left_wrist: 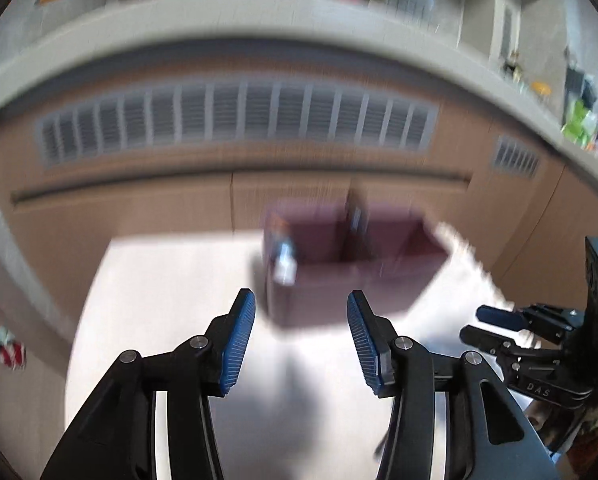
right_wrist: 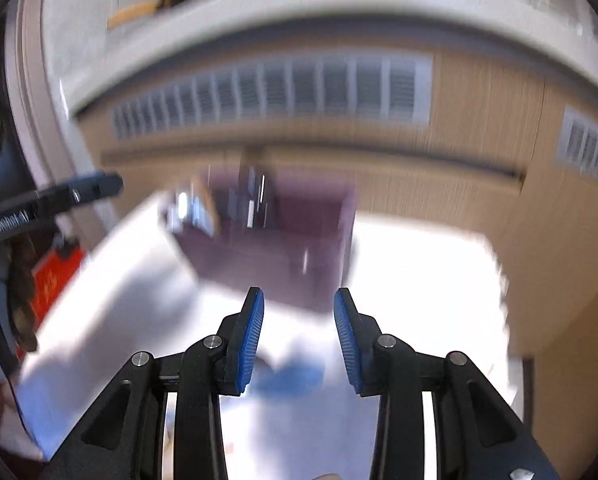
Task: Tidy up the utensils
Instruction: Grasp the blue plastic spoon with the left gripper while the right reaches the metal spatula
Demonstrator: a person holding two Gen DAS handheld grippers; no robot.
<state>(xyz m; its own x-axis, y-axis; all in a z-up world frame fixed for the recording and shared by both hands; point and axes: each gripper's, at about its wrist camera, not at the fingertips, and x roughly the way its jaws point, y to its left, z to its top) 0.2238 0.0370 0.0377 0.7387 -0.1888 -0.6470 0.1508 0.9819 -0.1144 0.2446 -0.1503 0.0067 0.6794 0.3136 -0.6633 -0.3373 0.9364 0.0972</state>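
Observation:
Both views are blurred by motion. A dark maroon utensil holder [left_wrist: 351, 264] with compartments stands on a white table [left_wrist: 171, 280]; shiny utensils [left_wrist: 285, 260] stick out at its left side. My left gripper [left_wrist: 301, 340] is open and empty, short of the holder. The right gripper also shows at the right edge of the left wrist view [left_wrist: 495, 326]. In the right wrist view the holder [right_wrist: 275, 240] holds several blurred utensils [right_wrist: 255, 204]. My right gripper [right_wrist: 299, 336] is open and empty in front of it. The left gripper's finger [right_wrist: 95, 188] shows at the left.
Wooden cabinet fronts [left_wrist: 139, 208] with grey vent grilles [left_wrist: 235, 120] stand behind the table, under a grey counter edge [left_wrist: 259, 20]. A red object [right_wrist: 55, 276] lies left of the table. The table's [right_wrist: 419, 280] right edge is near the cabinet.

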